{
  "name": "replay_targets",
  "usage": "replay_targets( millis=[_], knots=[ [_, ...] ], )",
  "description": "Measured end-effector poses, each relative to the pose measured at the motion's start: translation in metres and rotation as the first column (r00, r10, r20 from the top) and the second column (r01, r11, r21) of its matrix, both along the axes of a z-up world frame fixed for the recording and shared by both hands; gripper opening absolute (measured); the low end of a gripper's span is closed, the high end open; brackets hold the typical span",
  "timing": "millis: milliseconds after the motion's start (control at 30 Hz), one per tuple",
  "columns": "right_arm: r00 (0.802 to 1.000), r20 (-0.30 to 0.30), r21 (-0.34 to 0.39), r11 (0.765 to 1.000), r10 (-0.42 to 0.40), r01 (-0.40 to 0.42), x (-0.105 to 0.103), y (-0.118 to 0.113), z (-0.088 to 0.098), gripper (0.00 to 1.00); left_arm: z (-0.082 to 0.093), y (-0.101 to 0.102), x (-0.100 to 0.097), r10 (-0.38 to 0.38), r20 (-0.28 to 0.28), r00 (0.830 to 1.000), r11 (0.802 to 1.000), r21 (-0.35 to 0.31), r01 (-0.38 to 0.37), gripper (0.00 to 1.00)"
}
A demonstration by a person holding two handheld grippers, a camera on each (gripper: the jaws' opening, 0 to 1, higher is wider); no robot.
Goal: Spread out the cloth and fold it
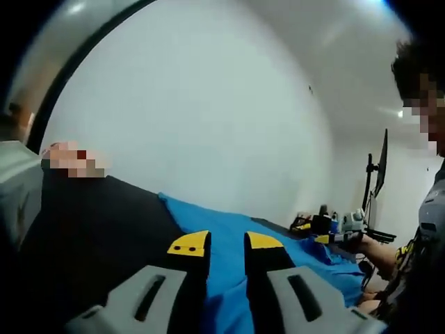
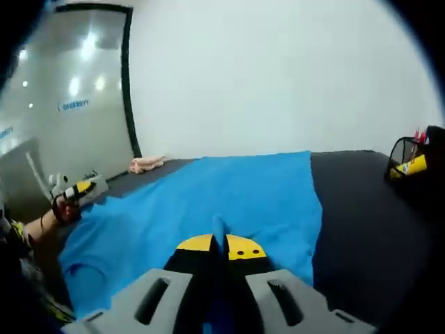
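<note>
wide dark surface (image 2: 361, 209), with a blue cloth (image 2: 229, 195) lying across the middle of it, mostly flat, one far edge running straight along the back and a rumpled bulge at the near left corner in the right gripper view. seen in the left gripper view as a blue band (image 1: 229, 243) running away between the jaws toward a person's hand at the far end.

looks thin, light and limp: likely to sag and drag if lifted from the middle, likely to slide easily on the smooth top. best taken by an edge or a corner, pinched through a small fold, both ends kept taut while folding.

right hand-held gripper (image 2: 221, 245): jaws closed together on a little raised ridge of the cloth at its near edge. left hand-held gripper (image 1: 226, 243): jaws apart with a clear gap, cloth below and between them, nothing visibly pinched. same left tool visible at the left of the right gripper view, held in a hand at the cloth's corner.

black mesh pot (image 2: 410, 161) of pens at the far right. blue lettering on the glass wall at left, too blurred to read. yellow jaw tips unmarked apart from small dots.
</note>
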State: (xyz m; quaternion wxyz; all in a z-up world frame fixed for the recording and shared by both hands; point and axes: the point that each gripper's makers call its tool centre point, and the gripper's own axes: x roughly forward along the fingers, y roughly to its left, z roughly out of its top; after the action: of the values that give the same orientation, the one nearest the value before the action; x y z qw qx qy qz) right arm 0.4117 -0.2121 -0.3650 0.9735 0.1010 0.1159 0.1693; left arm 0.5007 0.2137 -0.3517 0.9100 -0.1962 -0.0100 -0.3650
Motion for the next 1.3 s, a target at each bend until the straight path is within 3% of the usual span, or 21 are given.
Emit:
replay_targets(
  millis=[67, 133, 267, 300, 333, 367, 433, 467, 533, 633, 700, 767, 800, 900, 967, 1000, 1033, 1100, 1167, 1233, 1300],
  knots=[
    [1.0, 0.015, 0.066, 0.998, -0.015, 0.014, 0.006, -0.002, 0.006, 0.03, 0.0, 0.001, 0.0, 0.002, -0.002, 1.0, 1.0, -0.002, -0.002, 0.19],
    [1.0, -0.02, 0.05, 0.999, 0.004, -0.003, 0.012, 0.006, -0.005, 0.03, 0.0, 0.001, 0.001, 0.004, -0.004, 1.0, 1.0, -0.004, -0.004, 0.19],
    [0.986, -0.161, -0.172, 0.982, 0.05, -0.078, 0.019, 0.027, -0.071, 0.09, -0.002, 0.0, 0.001, 0.009, -0.006, 1.0, 1.0, 0.003, -0.009, 0.19],
    [0.996, -0.042, -0.193, 0.978, 0.073, -0.08, 0.025, 0.032, -0.058, 0.12, -0.002, 0.0, 0.001, 0.009, -0.006, 1.0, 1.0, 0.005, -0.009, 0.19],
    [0.998, -0.004, -0.185, 0.981, 0.065, -0.065, 0.023, 0.031, -0.047, 0.17, -0.002, 0.0, 0.001, 0.008, -0.007, 1.0, 1.0, 0.007, -0.008, 0.19],
    [0.999, -0.009, -0.165, 0.985, 0.051, -0.051, 0.02, 0.027, -0.041, 0.22, -0.003, -0.001, 0.0, 0.008, -0.008, 1.0, 1.0, 0.011, -0.008, 0.19],
    [0.996, 0.08, -0.096, 0.995, 0.042, -0.035, 0.013, 0.021, -0.006, 0.31, -0.003, -0.001, 0.001, 0.008, -0.009, 1.0, 1.0, 0.015, -0.008, 0.19],
    [0.988, 0.147, -0.096, 0.995, 0.044, -0.03, 0.007, 0.012, 0.018, 0.33, -0.004, -0.001, 0.001, 0.006, -0.011, 1.0, 1.0, 0.019, -0.006, 0.19],
    [0.98, 0.2, -0.145, 0.989, 0.013, 0.017, -0.009, -0.01, 0.042, 0.33, -0.004, -0.002, 0.001, 0.004, -0.011, 1.0, 1.0, 0.021, -0.004, 0.19],
    [0.986, 0.166, -0.183, 0.983, 0.004, 0.027, -0.033, -0.03, 0.04, 0.26, -0.002, -0.001, 0.0, 0.004, -0.011, 1.0, 1.0, 0.004, -0.004, 0.19],
    [0.994, 0.103, -0.155, 0.987, 0.047, -0.031, -0.054, -0.032, 0.023, 0.26, -0.001, 0.0, 0.001, 0.009, -0.013, 1.0, 1.0, 0.0, -0.009, 0.19],
    [0.994, 0.077, -0.154, 0.986, 0.076, -0.063, -0.072, -0.026, 0.001, 0.26, -0.001, 0.0, 0.001, 0.016, -0.014, 1.0, 1.0, 0.0, -0.016, 0.19],
    [0.986, 0.078, -0.197, 0.972, 0.147, -0.129, -0.085, -0.015, -0.012, 0.25, -0.002, 0.0, 0.001, 0.02, -0.014, 1.0, 1.0, 0.004, -0.02, 0.19],
    [0.988, -0.004, -0.254, 0.955, 0.156, -0.152, -0.104, -0.007, -0.049, 0.15, -0.005, -0.003, 0.0, 0.027, -0.015, 1.0, 0.999, 0.036, -0.026, 0.19],
    [0.979, -0.053, -0.355, 0.913, 0.195, -0.2, -0.113, -0.001, -0.067, 0.16, -0.007, -0.005, -0.001, 0.028, -0.017, 0.999, 0.998, 0.059, -0.027, 0.19],
    [0.981, 0.032, -0.425, 0.891, 0.192, -0.161, -0.11, -0.001, -0.058, 0.17, -0.008, -0.006, -0.001, 0.027, -0.018, 0.999, 0.997, 0.067, -0.026, 0.19],
    [0.979, 0.053, -0.453, 0.879, 0.196, -0.151, -0.111, -0.001, -0.054, 0.17, -0.009, -0.006, -0.001, 0.027, -0.02, 0.999, 0.997, 0.075, -0.026, 0.19],
    [0.979, 0.064, -0.554, 0.823, 0.196, -0.128, -0.114, -0.005, -0.046, 0.18, -0.011, -0.008, -0.001, 0.027, -0.024, 0.999, 0.996, 0.088, -0.025, 0.19],
    [0.984, 0.048, -0.611, 0.785, 0.17, -0.106, -0.114, -0.014, -0.047, 0.18, -0.013, -0.009, -0.001, 0.028, -0.029, 0.999, 0.994, 0.105, -0.025, 0.19],
    [0.992, -0.009, -0.614, 0.782, 0.127, -0.106, -0.115, -0.026, -0.057, 0.16, -0.014, -0.01, -0.001, 0.027, -0.031, 0.999, 0.993, 0.118, -0.024, 0.19],
    [0.988, 0.001, -0.583, 0.803, 0.152, -0.123, -0.117, -0.021, -0.058, 0.04, -0.015, -0.01, -0.001, 0.026, -0.03, 0.999, 0.992, 0.126, -0.022, 0.19]
  ],
)
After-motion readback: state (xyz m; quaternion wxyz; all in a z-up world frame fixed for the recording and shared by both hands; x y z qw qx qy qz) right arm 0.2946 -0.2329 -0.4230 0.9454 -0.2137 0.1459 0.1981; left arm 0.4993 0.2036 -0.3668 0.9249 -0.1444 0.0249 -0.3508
